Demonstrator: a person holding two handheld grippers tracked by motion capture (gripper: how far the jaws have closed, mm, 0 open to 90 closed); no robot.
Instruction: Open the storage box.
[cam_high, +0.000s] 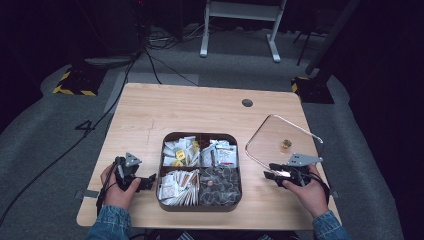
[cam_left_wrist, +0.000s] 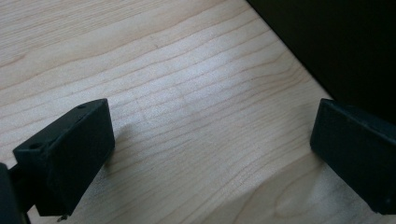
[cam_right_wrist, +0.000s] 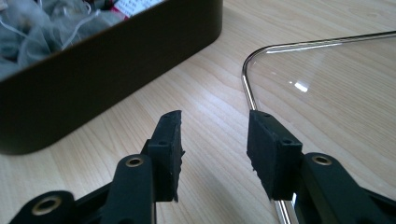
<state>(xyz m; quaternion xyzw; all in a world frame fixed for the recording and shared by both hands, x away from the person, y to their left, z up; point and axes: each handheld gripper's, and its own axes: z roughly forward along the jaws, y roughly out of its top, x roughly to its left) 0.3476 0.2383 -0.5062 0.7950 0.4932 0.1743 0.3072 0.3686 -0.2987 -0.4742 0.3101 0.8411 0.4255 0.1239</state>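
The jaws of the right gripper (cam_right_wrist: 215, 140) stand partly apart with nothing between them, poised at the metal-rimmed edge of the clear glass lid (cam_high: 280, 140), which lies flat near the bench's right edge, apparently set aside to open the box; the left gripper (cam_left_wrist: 210, 154), jaws wide and empty, rests just left of the dark brown 4-compartment tea box (cam_high: 165, 197), probably ready to steady it.

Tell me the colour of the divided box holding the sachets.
Dark brown box, seen best in the high view.
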